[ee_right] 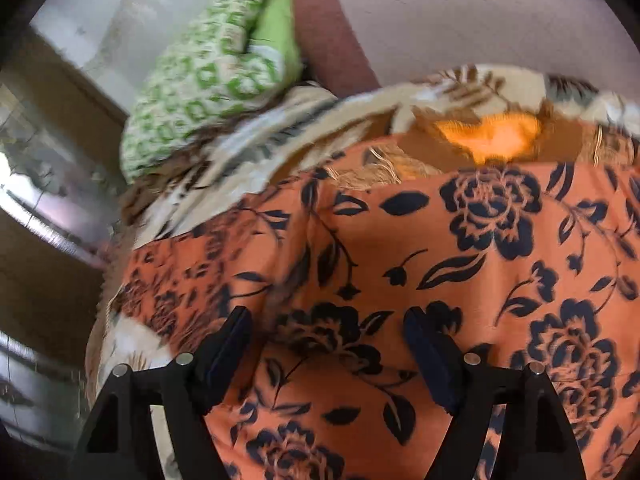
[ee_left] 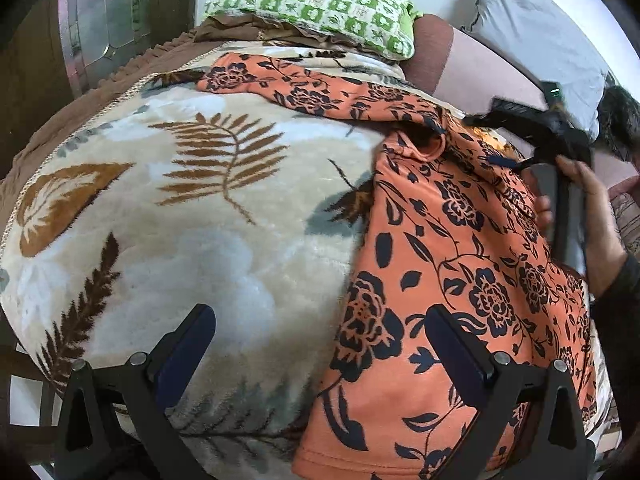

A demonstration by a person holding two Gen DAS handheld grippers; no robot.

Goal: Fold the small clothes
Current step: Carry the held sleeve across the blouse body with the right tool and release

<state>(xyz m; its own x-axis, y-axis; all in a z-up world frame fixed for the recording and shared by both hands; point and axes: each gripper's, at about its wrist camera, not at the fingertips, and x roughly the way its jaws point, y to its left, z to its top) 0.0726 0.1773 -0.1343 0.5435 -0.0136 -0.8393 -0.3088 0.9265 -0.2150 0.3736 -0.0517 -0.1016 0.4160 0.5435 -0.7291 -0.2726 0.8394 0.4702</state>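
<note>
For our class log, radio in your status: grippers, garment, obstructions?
Left gripper open, empty. Right gripper open over orange floral garment. Garment rumpled, unfolded on blanket. Nothing in the way.

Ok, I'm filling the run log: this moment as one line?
left gripper open | right gripper open | orange floral garment on leaf-print blanket, unfolded

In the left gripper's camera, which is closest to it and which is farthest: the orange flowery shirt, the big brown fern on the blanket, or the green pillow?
1. Orange flowery shirt: right, under the left gripper's right finger.
2. Brown fern: middle of the blanket.
3. Green pillow: far end, at the top.
</note>
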